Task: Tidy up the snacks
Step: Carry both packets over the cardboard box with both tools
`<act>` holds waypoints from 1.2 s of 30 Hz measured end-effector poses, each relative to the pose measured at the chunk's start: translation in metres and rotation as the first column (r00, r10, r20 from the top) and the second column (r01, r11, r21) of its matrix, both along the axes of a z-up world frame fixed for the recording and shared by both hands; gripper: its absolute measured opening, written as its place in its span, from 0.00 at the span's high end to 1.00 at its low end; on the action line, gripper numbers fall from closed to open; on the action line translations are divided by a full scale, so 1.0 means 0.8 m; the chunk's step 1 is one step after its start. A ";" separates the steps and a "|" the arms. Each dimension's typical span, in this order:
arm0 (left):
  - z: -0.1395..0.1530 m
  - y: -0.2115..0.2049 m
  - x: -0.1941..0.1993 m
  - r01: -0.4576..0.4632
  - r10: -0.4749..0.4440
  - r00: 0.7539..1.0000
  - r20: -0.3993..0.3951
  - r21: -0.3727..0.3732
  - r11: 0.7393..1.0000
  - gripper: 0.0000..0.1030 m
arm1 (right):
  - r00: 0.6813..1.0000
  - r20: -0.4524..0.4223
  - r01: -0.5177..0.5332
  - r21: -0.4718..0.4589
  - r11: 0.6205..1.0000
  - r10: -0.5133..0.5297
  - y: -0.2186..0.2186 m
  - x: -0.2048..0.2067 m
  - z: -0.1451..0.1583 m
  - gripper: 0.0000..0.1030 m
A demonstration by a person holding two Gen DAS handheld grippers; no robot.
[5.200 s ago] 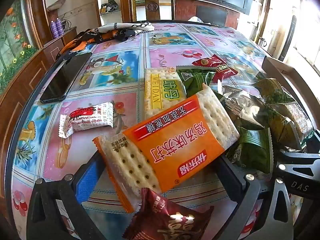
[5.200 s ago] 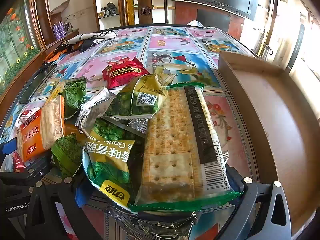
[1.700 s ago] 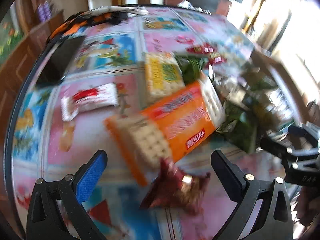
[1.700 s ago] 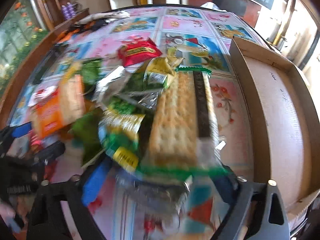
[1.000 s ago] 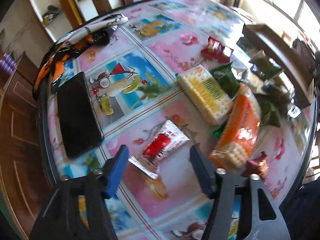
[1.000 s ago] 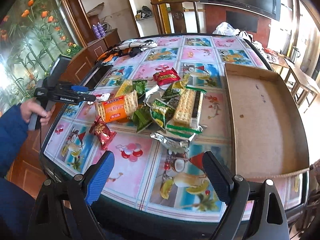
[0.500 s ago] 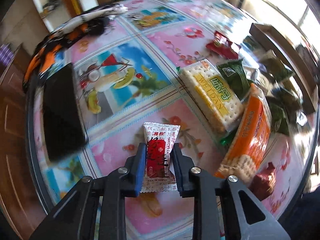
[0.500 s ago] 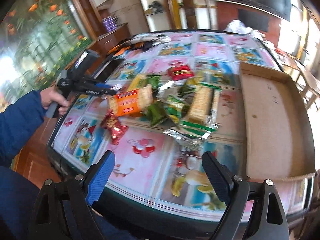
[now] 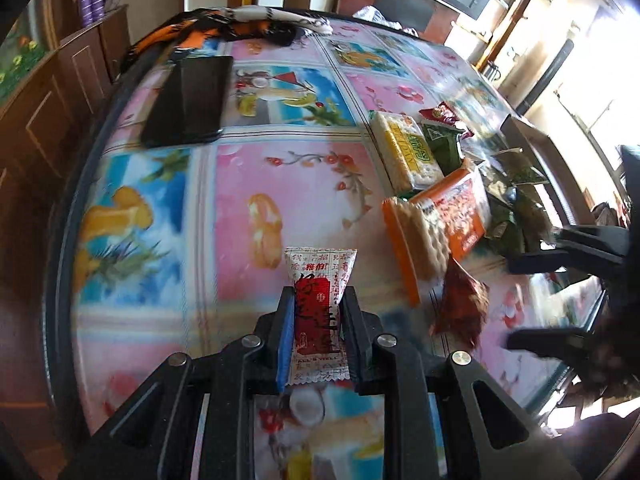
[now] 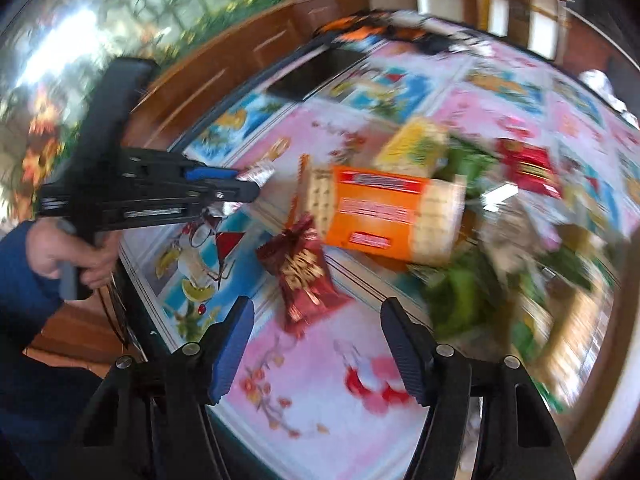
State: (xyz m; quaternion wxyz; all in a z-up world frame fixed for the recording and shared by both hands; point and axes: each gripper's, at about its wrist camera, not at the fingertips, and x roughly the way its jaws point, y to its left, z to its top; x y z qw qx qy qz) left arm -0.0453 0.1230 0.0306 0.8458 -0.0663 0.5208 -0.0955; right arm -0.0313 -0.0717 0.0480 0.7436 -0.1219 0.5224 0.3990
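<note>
My left gripper [image 9: 318, 300] is shut on a small white and red snack packet [image 9: 320, 308] and holds it above the patterned table [image 9: 160, 200]. In the right wrist view the left gripper [image 10: 244, 186] shows at the left with the packet's end [image 10: 260, 170] sticking out. My right gripper [image 10: 320, 320] is open and empty, hovering over a dark red snack bag [image 10: 302, 270]. Behind it lies an orange cracker pack [image 10: 380, 214]. The orange pack [image 9: 440, 220], a yellow cracker pack [image 9: 404, 148] and the dark red bag [image 9: 460, 308] also show in the left wrist view.
A black phone [image 9: 188, 100] lies on the far left of the table. An orange and black cloth [image 9: 224, 28] lies at the back. Several green snack bags [image 9: 516, 208] are piled at the right beside a cardboard box [image 9: 536, 140]. A wooden cabinet [image 9: 48, 112] stands left of the table.
My left gripper has lifted the white and red packet off the table and swung toward the table's near edge. My right gripper has dropped down close to the dark red bag.
</note>
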 end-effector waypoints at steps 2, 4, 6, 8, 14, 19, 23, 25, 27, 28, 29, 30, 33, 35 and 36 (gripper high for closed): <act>0.010 0.007 -0.012 -0.021 0.021 1.000 0.012 -0.005 1.000 0.79 | 1.000 0.003 -0.031 -0.022 0.999 0.031 0.014 0.002 -0.009 0.37; 0.021 0.014 -0.022 -0.036 0.037 0.999 0.028 -0.003 0.999 0.79 | 0.999 -0.016 -0.050 -0.023 0.998 0.050 0.024 0.006 -0.018 0.43; 0.028 0.020 -0.029 -0.051 0.051 0.998 0.039 -0.011 0.999 0.79 | 0.998 -0.027 -0.065 -0.050 0.997 0.063 0.036 0.011 -0.029 0.48; 0.037 0.023 -0.034 -0.058 0.058 0.997 0.049 -0.008 0.998 0.79 | 0.997 -0.013 -0.070 -0.053 0.996 0.070 0.041 0.012 -0.033 0.57; 0.053 0.011 -0.037 -0.038 0.039 0.996 0.077 -0.011 0.999 0.79 | 1.000 -0.003 -0.003 -0.029 1.000 0.002 0.031 0.004 -0.025 0.67; 0.066 -0.025 -0.027 0.024 -0.023 0.994 0.105 -0.016 1.000 0.79 | 0.993 -0.016 0.115 0.067 0.991 -0.114 -0.019 -0.015 0.005 0.68; 0.079 -0.069 -0.009 0.105 -0.103 0.986 0.129 -0.013 0.994 0.79 | 0.974 -0.013 0.228 0.121 0.966 -0.228 -0.066 -0.023 0.027 0.68; 0.084 -0.090 -0.001 0.147 -0.143 0.980 0.137 -0.015 0.989 0.79 | 0.958 -0.012 0.285 0.141 0.948 -0.287 -0.092 -0.025 0.037 0.68; 0.089 -0.119 0.009 0.196 -0.192 0.970 0.147 -0.015 0.980 0.79 | 0.941 -0.009 0.336 0.158 0.929 -0.339 -0.118 -0.025 0.046 0.68; 0.091 -0.130 0.012 0.214 -0.210 0.966 0.150 -0.016 0.977 0.79 | 0.933 -0.005 0.357 0.162 0.920 -0.361 -0.128 -0.028 0.051 0.68; 0.093 -0.142 0.015 0.231 -0.226 0.962 0.154 -0.015 0.973 0.79 | 0.919 0.001 0.388 0.170 0.906 -0.394 -0.144 -0.031 0.058 0.68; 0.095 -0.153 0.018 0.246 -0.241 0.958 0.157 -0.014 0.969 0.79 | 0.910 0.003 0.407 0.176 0.896 -0.414 -0.155 -0.033 0.061 0.68; 0.101 -0.190 0.026 0.299 -0.293 0.941 0.169 -0.008 0.954 0.79 | 0.874 0.011 0.475 0.188 0.860 -0.485 -0.193 -0.040 0.071 0.68; 0.105 -0.219 0.031 0.336 -0.330 0.928 0.174 -0.005 0.942 0.79 | 0.851 0.015 0.513 0.196 0.836 -0.525 -0.219 -0.047 0.078 0.68; 0.106 -0.228 0.031 0.344 -0.338 0.924 0.178 -0.002 0.939 0.79 | 0.841 0.018 0.527 0.195 0.827 -0.540 -0.229 -0.048 0.082 0.68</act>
